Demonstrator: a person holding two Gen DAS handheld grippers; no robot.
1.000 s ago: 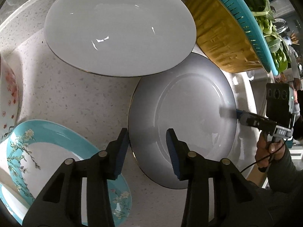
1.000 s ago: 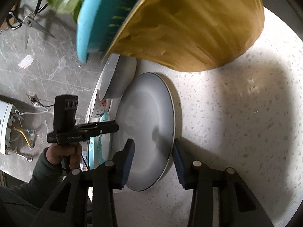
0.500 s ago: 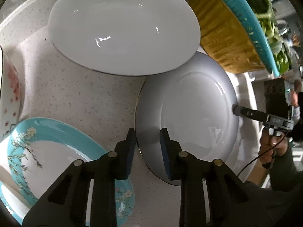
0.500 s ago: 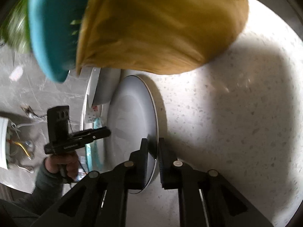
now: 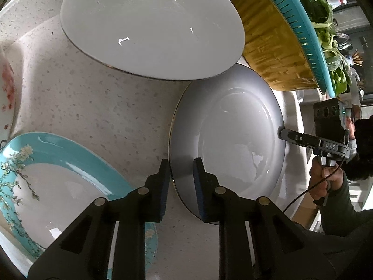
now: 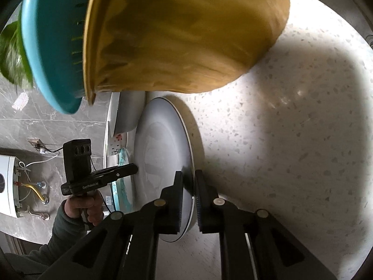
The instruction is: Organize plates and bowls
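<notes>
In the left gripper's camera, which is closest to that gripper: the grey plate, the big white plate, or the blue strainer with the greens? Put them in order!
From the left gripper:
1. Grey plate, its rim sits right between the fingers.
2. White plate, farther ahead, overlapping the grey plate's far edge.
3. Teal strainer, farthest, up at the right on the wooden bowl.

The red-flowered white plate (image 5: pixel 7 86) is running off the frame's left edge, beyond the teal-rimmed blossom-patterned plate (image 5: pixel 58 172), itself getting cropped below.

A grey gold-rimmed plate (image 5: pixel 233 128), a white plate (image 5: pixel 151 23), a turquoise blossom-patterned plate (image 5: pixel 58 170), a teal colander (image 5: pixel 300 25), on a speckled off-white counter (image 5: pixel 81 98).
</notes>
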